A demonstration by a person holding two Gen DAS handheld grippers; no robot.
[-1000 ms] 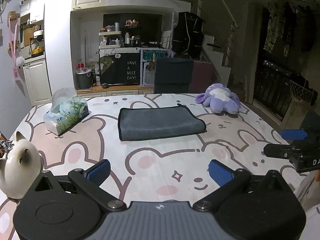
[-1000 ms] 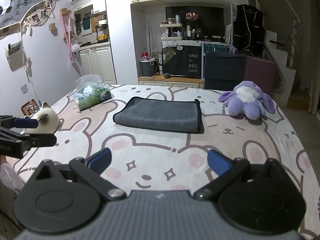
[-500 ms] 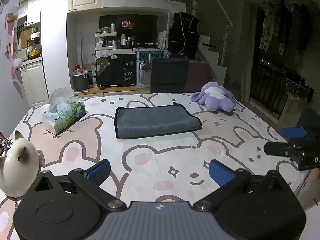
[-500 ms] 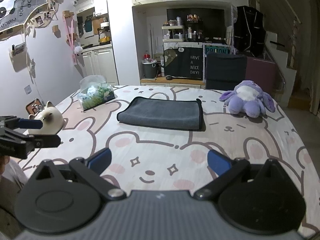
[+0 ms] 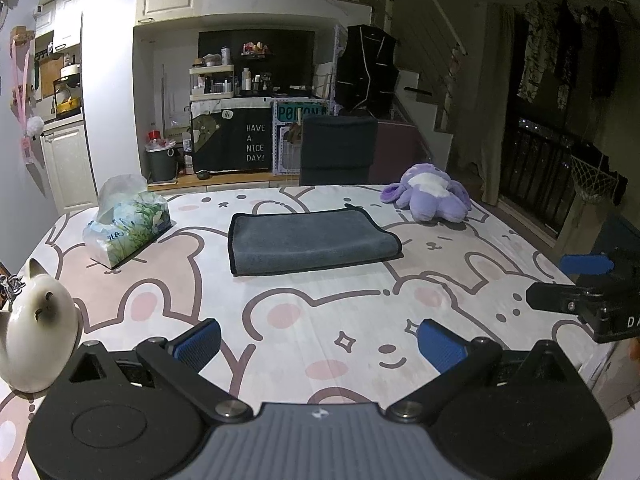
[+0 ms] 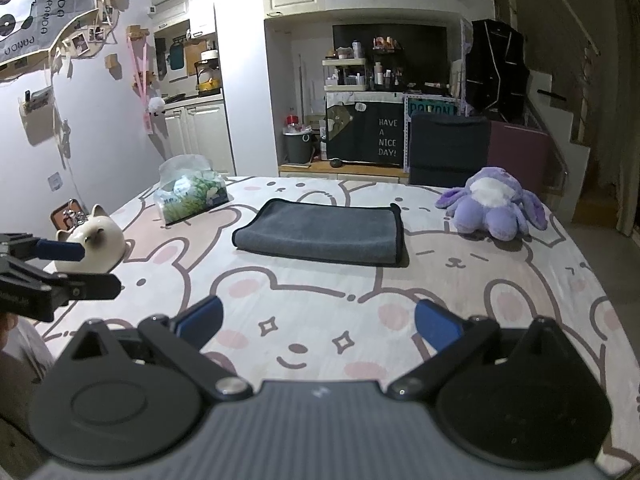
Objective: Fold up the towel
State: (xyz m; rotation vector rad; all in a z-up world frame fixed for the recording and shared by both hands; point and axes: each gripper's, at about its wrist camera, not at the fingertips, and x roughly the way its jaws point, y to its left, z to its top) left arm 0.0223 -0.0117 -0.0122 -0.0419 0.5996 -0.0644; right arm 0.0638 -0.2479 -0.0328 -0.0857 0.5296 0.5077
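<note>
A dark grey towel [image 5: 308,240] lies folded flat in a rectangle on the bear-print table [image 5: 320,320], past its middle; it also shows in the right wrist view [image 6: 324,232]. My left gripper [image 5: 318,342] is open and empty above the table's near part, well short of the towel. My right gripper [image 6: 318,320] is open and empty, also well short of the towel. The right gripper shows at the right edge of the left wrist view [image 5: 580,284]; the left gripper shows at the left edge of the right wrist view [image 6: 68,268].
A tissue pack [image 5: 128,224] sits left of the towel. A white cat figurine [image 5: 36,328] stands at the near left edge. A purple plush toy [image 5: 428,198] lies at the far right. A dark chair [image 5: 338,150] stands behind the table.
Both grippers have drawn back a little and tilted up, so the towel looks farther and higher in both views. The towel has not moved. Both stay open.
</note>
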